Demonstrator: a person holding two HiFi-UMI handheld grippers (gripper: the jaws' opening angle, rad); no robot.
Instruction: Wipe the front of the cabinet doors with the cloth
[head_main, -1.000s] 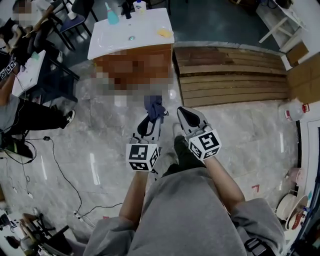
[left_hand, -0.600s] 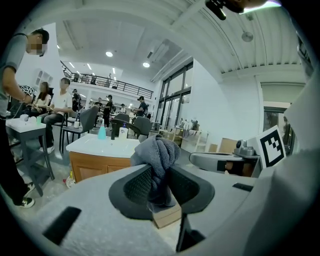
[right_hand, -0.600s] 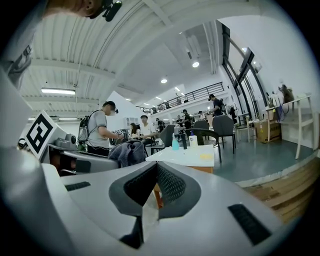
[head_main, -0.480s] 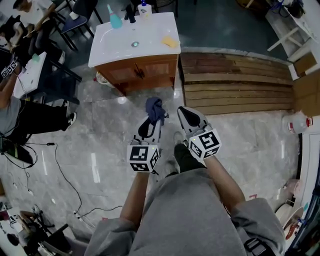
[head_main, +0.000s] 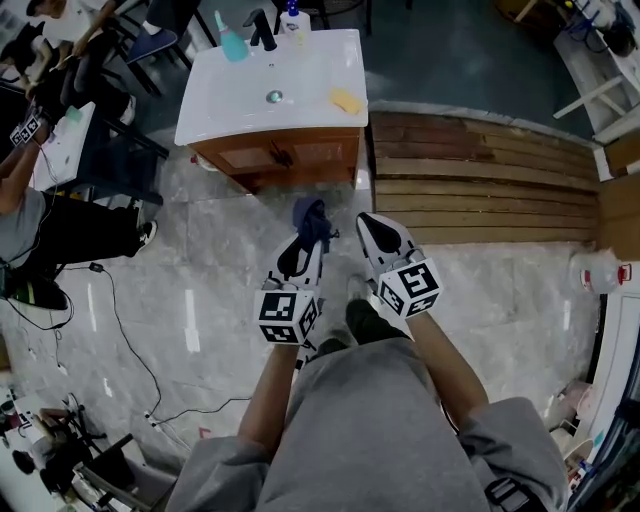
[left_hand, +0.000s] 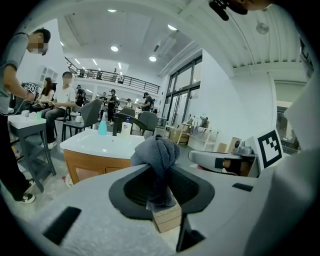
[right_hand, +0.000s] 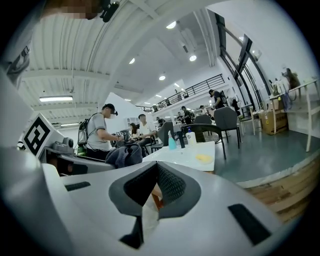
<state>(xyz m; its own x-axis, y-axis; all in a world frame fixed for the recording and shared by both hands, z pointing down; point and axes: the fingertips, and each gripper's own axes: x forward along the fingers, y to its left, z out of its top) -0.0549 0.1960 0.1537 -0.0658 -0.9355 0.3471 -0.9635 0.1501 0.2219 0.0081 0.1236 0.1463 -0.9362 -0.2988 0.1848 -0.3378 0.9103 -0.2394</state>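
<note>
Cloth (left_hand: 157, 152) is clamped between the jaws of the left gripper (left_hand: 161, 197). The jaws are closed on its lower part and are parted only by the thickness of the fabric. To the right, the jaws of the right gripper (right_hand: 154, 195) are pressed together at their tips, and nothing is held between them. In the head view both grippers are held side by side above the grey stone floor (head_main: 200, 260) and are pointed toward the cabinet (head_main: 285, 158).

The lower end of the cloth is hidden within the jaws, so how much is caught cannot be told. In the left gripper view the cabinet doors (left_hand: 90, 167) are largely cut off by the gripper's body. In the right gripper view only a sliver of orange-brown is glimpsed between the jaws, and whether it is the cabinet cannot be told. The door handles are too small to be made out clearly.

The cloth is dark blue-grey and is bunched into a rounded knot beyond the jaw tips. It is held in front of the cabinet doors, apart from them.
</note>
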